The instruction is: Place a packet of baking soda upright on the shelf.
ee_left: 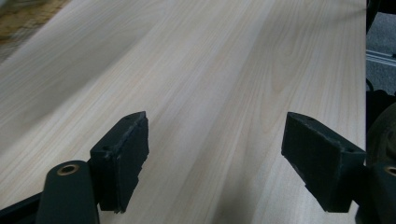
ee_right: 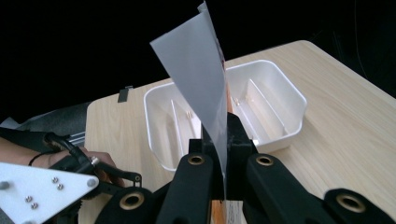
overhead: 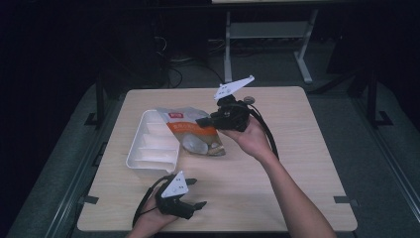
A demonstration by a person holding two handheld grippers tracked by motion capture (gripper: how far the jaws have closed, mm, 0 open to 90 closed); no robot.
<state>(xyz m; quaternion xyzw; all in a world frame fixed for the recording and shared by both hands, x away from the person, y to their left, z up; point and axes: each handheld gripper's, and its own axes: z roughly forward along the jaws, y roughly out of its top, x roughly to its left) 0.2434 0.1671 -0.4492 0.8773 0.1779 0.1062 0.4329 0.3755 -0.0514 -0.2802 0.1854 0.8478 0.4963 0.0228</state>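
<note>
Orange-and-silver snack pouch [overhead: 195,131], pinched at one edge by the right hand-held gripper [overhead: 204,120] above the white tray [overhead: 143,161], may slip; left hand-held gripper [overhead: 195,193] spread, empty.

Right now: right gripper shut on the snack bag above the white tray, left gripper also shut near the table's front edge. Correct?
Not quite. The left gripper is open: the left gripper view shows its fingers wide apart over bare table. The right gripper does clamp the snack bag above the white tray.
</note>
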